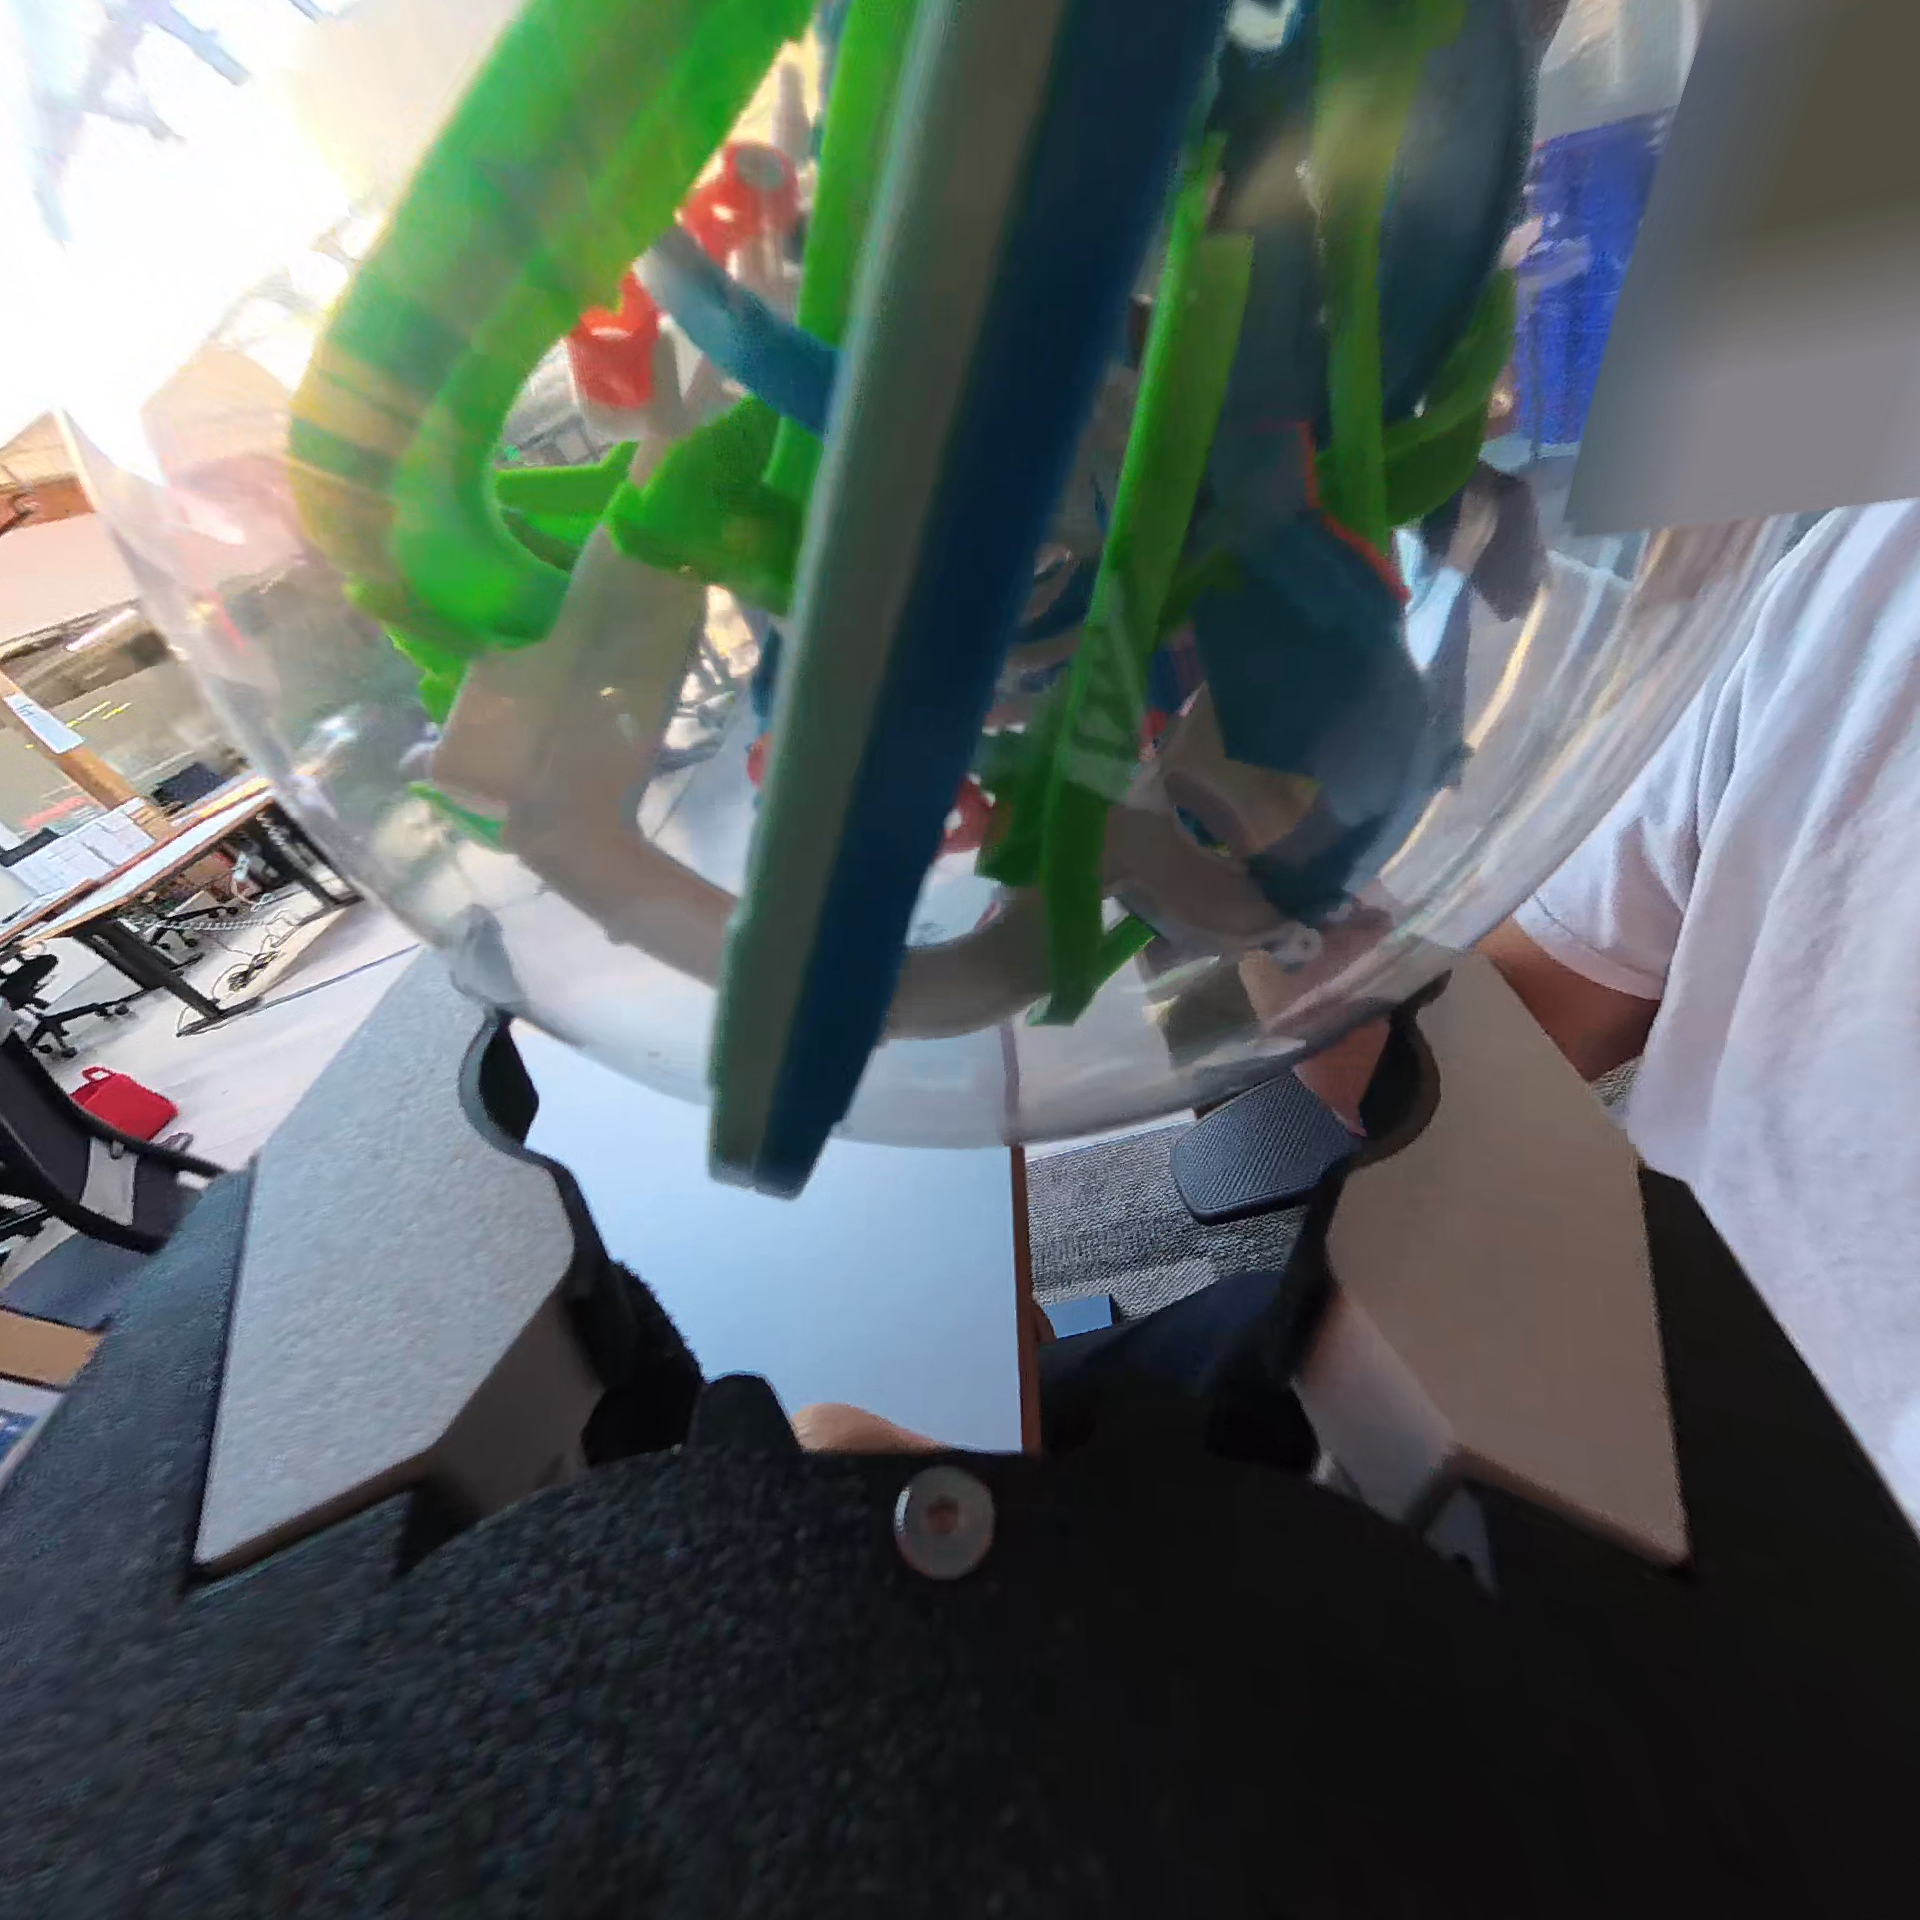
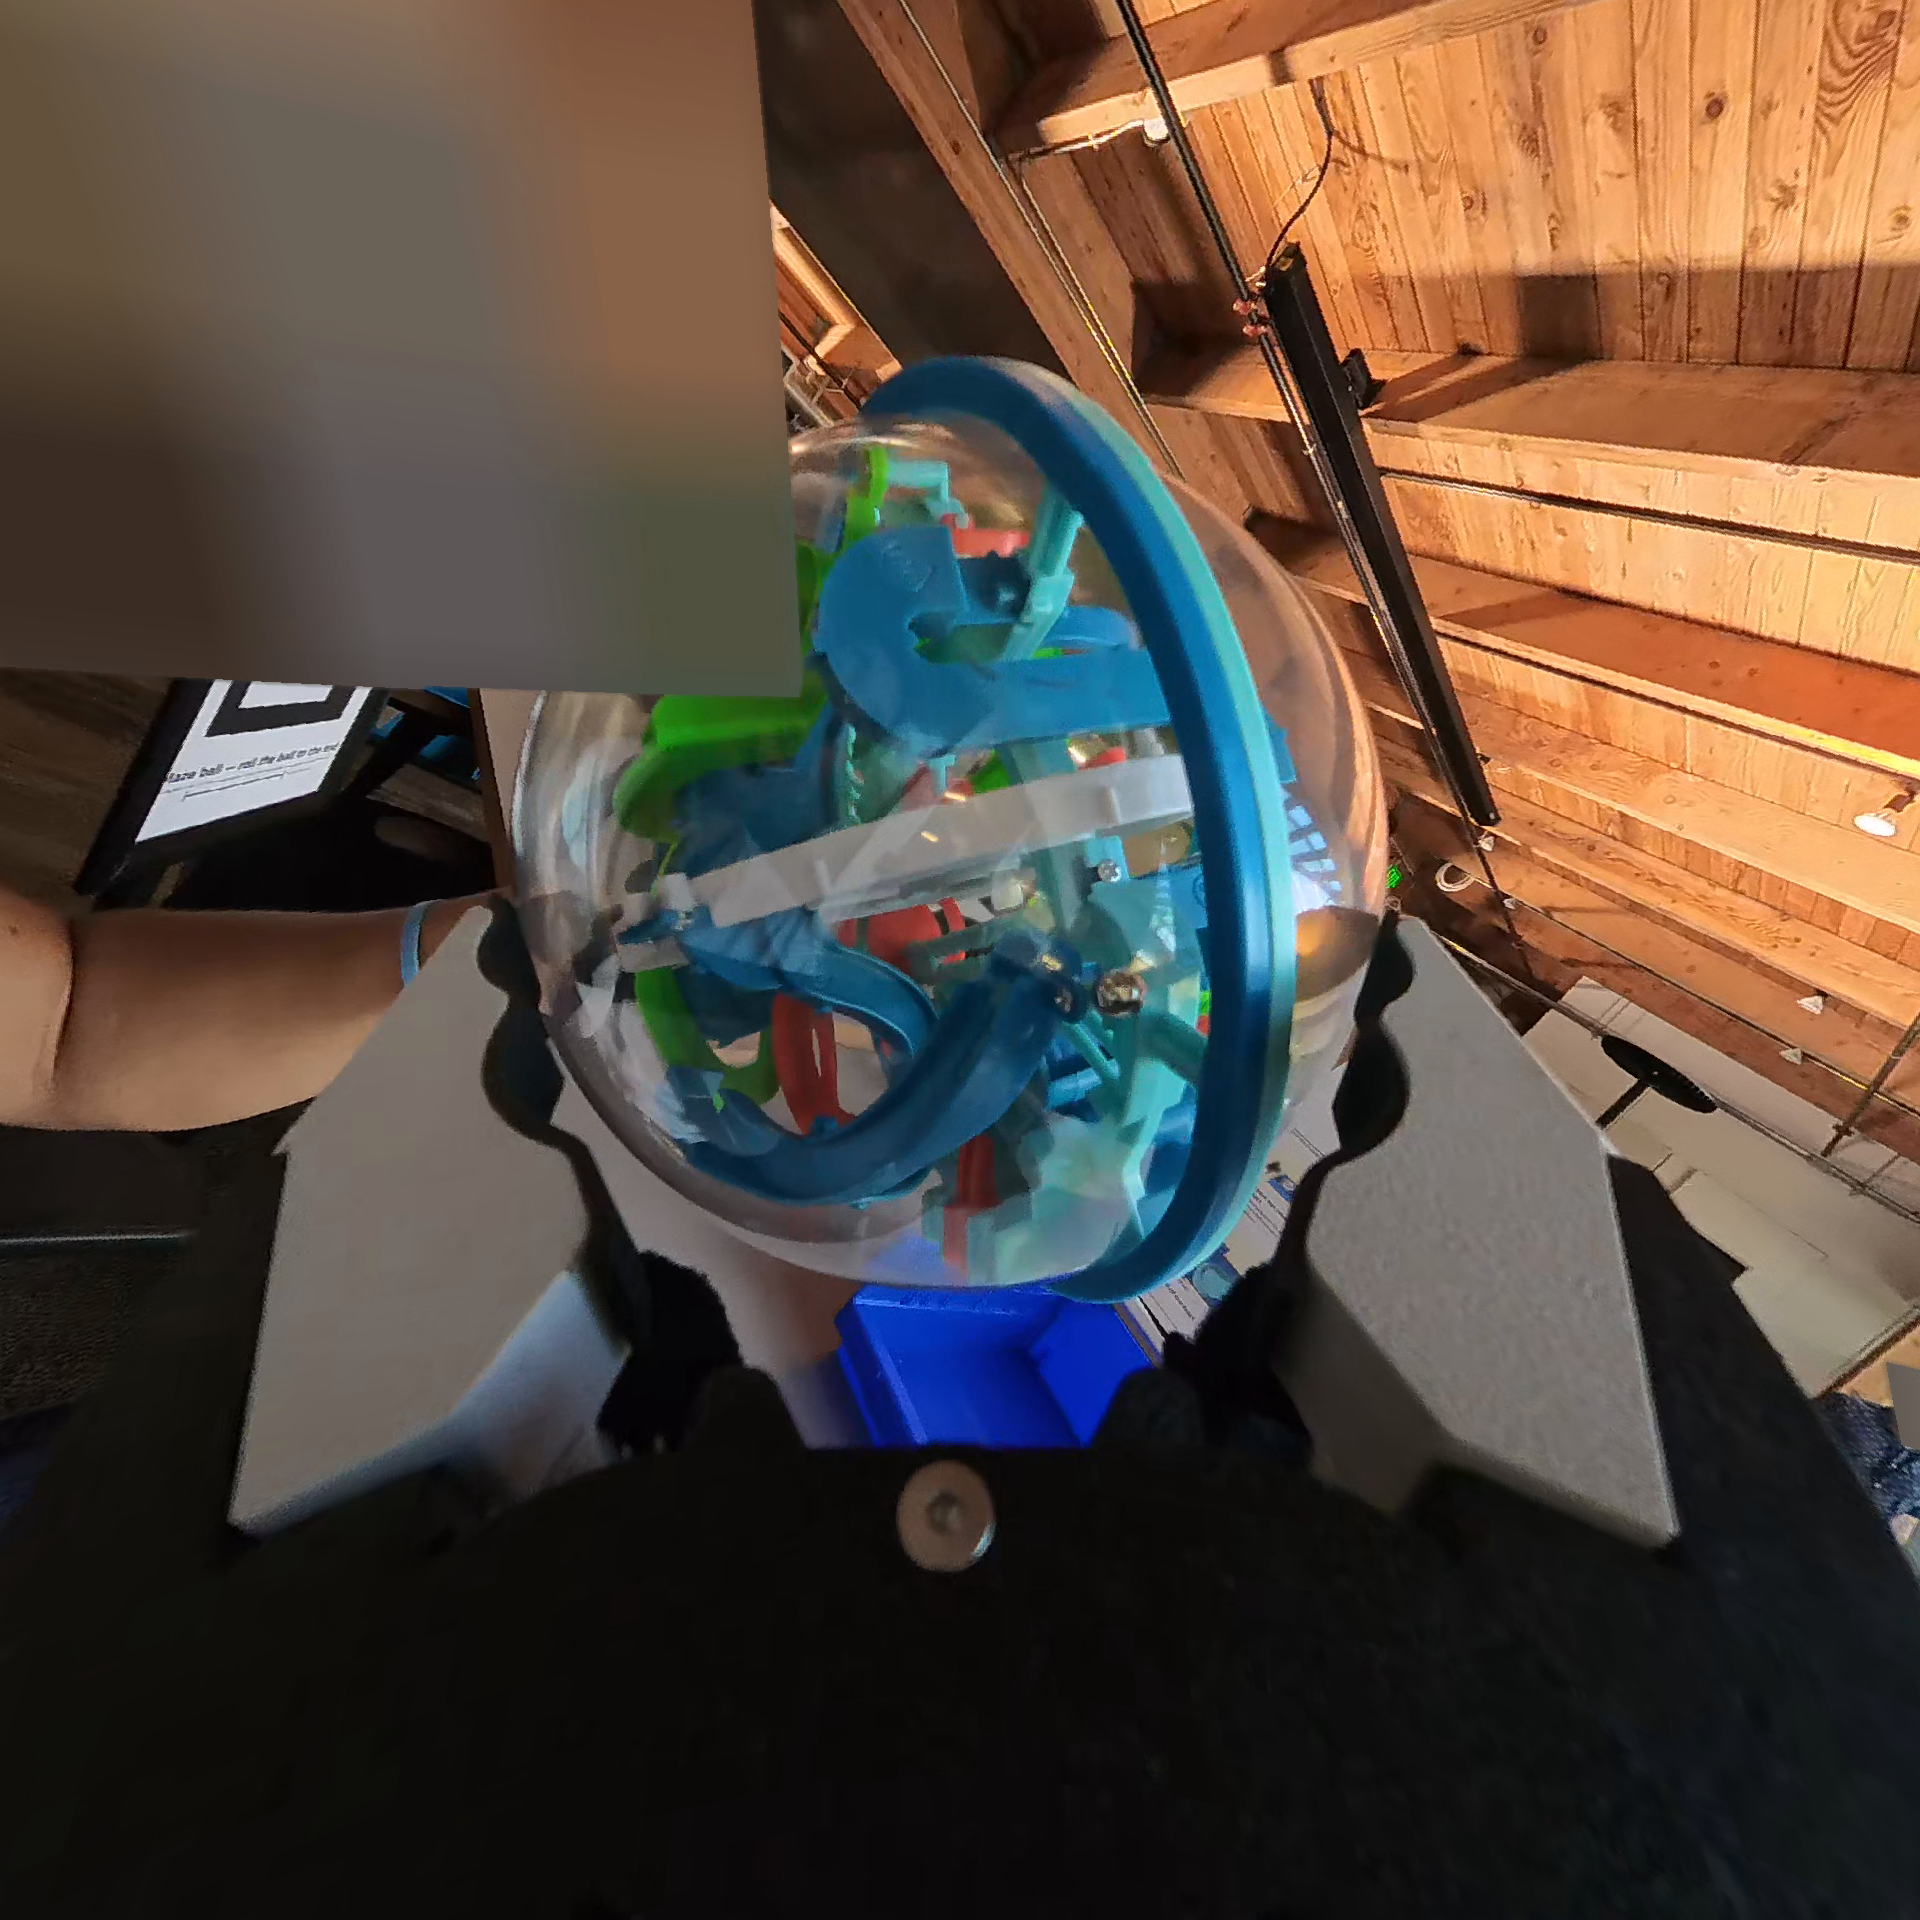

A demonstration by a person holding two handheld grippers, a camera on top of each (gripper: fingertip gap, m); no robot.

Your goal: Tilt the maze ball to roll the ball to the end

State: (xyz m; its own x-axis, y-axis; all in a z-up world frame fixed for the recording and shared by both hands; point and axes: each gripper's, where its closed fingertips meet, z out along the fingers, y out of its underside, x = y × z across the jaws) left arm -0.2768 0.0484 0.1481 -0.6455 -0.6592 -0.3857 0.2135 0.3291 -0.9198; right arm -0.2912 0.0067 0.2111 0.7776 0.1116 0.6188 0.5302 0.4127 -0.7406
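The maze ball (image 2: 935, 831), a clear sphere packed with blue, green, red and white tracks and girdled by a blue ring (image 2: 1236, 790), is lifted off the desk and held up between both grippers. Inside it, a small metal ball (image 2: 1120, 994) sits at the end of a curved blue track, close to the ring.

The right gripper (image 2: 940, 997) has its fingers (image 2: 1382, 997) spread wide and pressed against opposite sides of the sphere, so the globe is pinched between them. In the left wrist view the maze ball (image 1: 883, 644) fills the upper frame, blurred, its ring running nearly edge-on down the middle. The left gripper (image 1: 951, 1039) also has its fingers (image 1: 488, 1049) set wide, cupping the sphere's underside at both edges.

Below lies the white desk (image 1: 831, 1268) with a wooden edge, and a bright blue block (image 2: 966, 1371) shows under the globe. A person's white shirt (image 1: 1714, 883) is at right, a wooden ceiling (image 2: 1610, 312) overhead.
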